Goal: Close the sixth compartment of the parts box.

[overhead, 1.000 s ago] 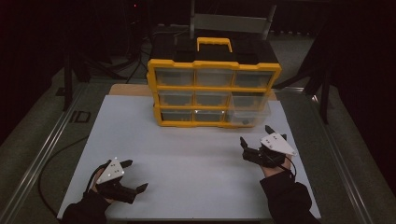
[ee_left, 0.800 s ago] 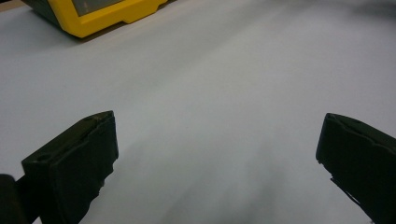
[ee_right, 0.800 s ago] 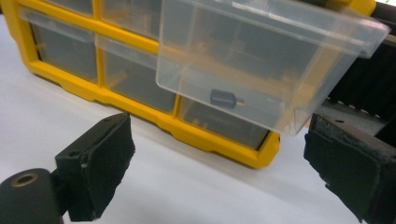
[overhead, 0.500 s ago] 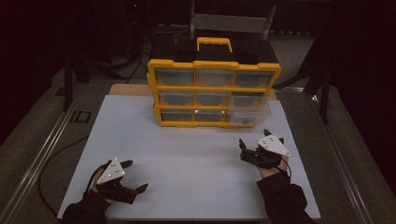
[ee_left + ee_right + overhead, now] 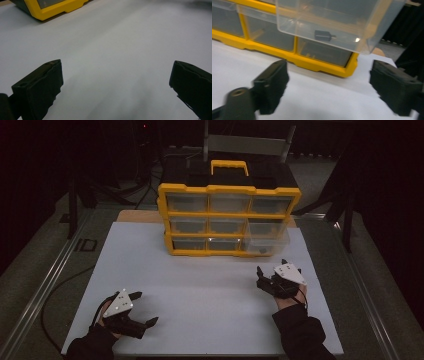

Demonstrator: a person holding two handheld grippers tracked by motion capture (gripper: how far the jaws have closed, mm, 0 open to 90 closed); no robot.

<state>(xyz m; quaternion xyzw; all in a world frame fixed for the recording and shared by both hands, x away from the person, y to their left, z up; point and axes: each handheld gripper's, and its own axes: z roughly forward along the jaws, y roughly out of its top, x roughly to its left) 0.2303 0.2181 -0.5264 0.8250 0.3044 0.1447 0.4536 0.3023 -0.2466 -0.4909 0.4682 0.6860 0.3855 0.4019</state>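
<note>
Right gripper (image 5: 270,276) neared drawer (image 5: 332,22), fingers closing, empty | left gripper (image 5: 142,309) agape | organizer (image 5: 227,215) beyond

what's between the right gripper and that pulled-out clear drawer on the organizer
Nothing: in the high view only bare white table top separates the right gripper from the clear drawer. The right gripper view shows the same bare stretch, jaws apart and empty.

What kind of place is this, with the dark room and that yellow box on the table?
Probably a lab or studio bench set up for recording handwork. A white table stands in a dark room, with a yellow drawer organizer on it, and a person holds a left tool and a right tool.
</note>
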